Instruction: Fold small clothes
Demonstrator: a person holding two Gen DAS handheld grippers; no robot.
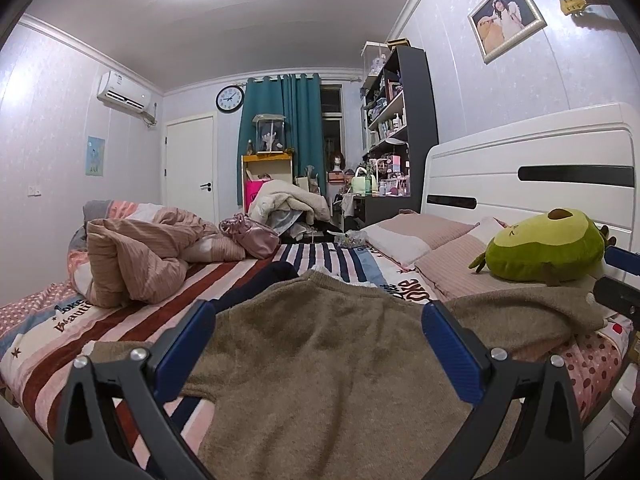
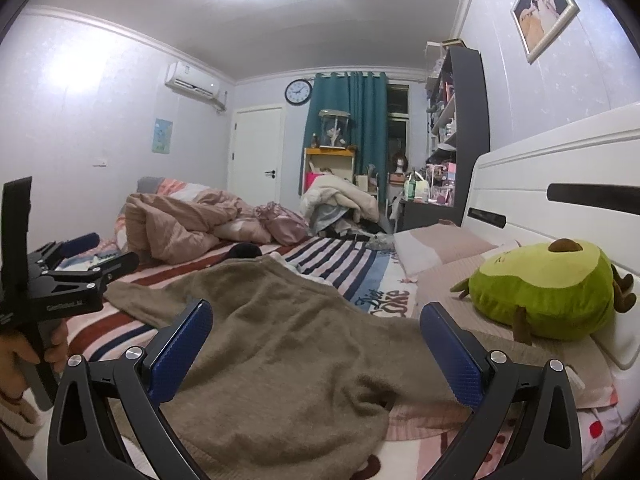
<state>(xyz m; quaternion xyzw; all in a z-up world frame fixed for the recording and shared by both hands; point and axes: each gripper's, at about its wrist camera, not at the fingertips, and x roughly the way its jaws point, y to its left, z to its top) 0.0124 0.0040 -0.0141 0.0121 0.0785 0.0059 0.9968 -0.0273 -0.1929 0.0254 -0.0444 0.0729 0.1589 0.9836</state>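
1. One bed [image 1: 248,280] took up most of both views, with a striped sheet and a white headboard [image 1: 520,152] along its right side.
2. One crumpled pink duvet [image 1: 136,256] sat bunched at the far left, well apart from the sweater.
3. One brown fuzzy sweater [image 1: 320,360] lay spread flat on the sheet right under both cameras, one sleeve reaching right toward the pillows. Its near hem ran past the bottom of the frame, so couldn't see that edge.
4. Two pink pillows [image 1: 420,236] lined the headboard, with one green avocado plush [image 1: 548,248] on the nearer one, just beside the sleeve.
5. Two tools: left gripper [image 1: 318,336] had its blue pads spread wide over the sweater body, pinching nothing. Right gripper [image 2: 316,336] was the same, spread apart above the fabric.
6. Bare striped sheet showed between sweater and duvet.
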